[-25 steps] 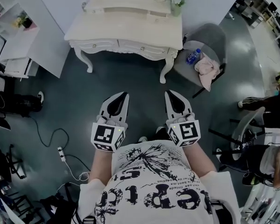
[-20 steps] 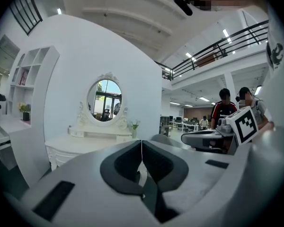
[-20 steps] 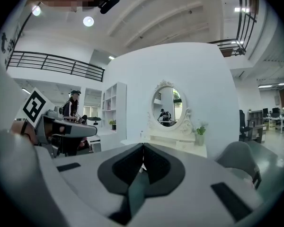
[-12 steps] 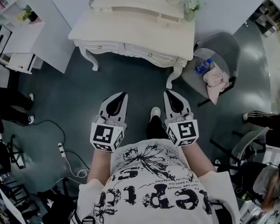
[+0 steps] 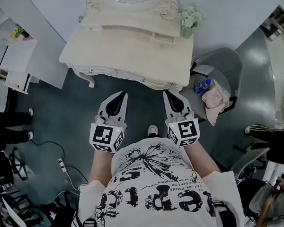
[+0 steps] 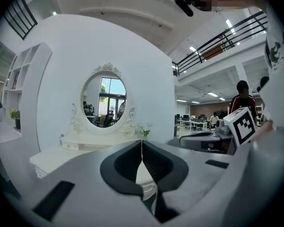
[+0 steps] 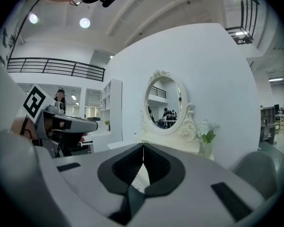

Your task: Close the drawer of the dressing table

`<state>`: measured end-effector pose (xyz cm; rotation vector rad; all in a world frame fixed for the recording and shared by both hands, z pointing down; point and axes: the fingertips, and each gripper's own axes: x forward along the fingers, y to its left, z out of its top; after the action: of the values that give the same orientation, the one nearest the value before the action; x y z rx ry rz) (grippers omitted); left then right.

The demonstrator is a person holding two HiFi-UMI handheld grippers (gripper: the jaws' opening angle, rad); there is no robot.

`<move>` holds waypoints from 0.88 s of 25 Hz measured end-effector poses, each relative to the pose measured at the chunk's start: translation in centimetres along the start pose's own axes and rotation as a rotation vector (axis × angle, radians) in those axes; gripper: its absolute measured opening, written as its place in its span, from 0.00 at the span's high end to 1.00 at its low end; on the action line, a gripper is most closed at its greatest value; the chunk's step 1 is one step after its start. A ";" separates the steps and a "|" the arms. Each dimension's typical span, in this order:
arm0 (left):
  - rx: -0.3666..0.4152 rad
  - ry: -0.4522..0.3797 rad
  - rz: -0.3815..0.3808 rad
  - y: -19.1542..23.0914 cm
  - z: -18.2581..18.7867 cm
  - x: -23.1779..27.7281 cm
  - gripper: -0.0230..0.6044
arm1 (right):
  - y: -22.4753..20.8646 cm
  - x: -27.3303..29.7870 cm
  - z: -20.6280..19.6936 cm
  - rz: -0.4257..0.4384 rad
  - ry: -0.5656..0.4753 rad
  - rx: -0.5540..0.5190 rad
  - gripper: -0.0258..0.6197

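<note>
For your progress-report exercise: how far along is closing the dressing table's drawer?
Done: nothing visible. In hand: left claw and right claw, shut and empty, point at the dressing table without touching it. Left: reach its front and push the drawer in; how far it stands out isn't clear.

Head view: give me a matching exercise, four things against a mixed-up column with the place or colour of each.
Things:
1 flower vase
2 bottle
3 cloth
4 power strip

Places or colours:
a white, on the floor at the person's left
b pink, crumpled on the grey chair
c on the dressing table, far right corner
d blue, lying on the chair seat

Pairs: 1-c, 2-d, 3-b, 4-a
</note>
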<state>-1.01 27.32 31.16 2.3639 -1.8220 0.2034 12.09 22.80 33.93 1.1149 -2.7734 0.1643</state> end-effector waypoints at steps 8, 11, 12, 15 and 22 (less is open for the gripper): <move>-0.008 0.029 -0.051 1.4 0.5 8.9 0.93 | -7.3 5.0 -0.2 -0.063 0.031 0.019 0.93; -0.015 0.038 -0.074 3.0 0.3 11.8 0.93 | -8.9 7.4 -0.7 -0.090 0.047 0.027 0.93; -0.014 0.040 -0.085 3.7 0.3 12.8 0.93 | -9.5 8.4 -0.7 -0.102 0.051 0.030 0.93; -0.006 0.042 -0.125 6.1 0.9 16.5 0.93 | -11.3 11.7 -0.4 -0.146 0.054 0.037 0.93; 0.031 0.037 -0.253 12.5 3.9 25.6 0.93 | -15.1 19.6 1.3 -0.287 0.057 0.067 0.93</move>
<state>-6.58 -0.84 32.85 2.5630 -1.4951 0.2442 8.51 -1.54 36.83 1.4832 -2.5402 0.2517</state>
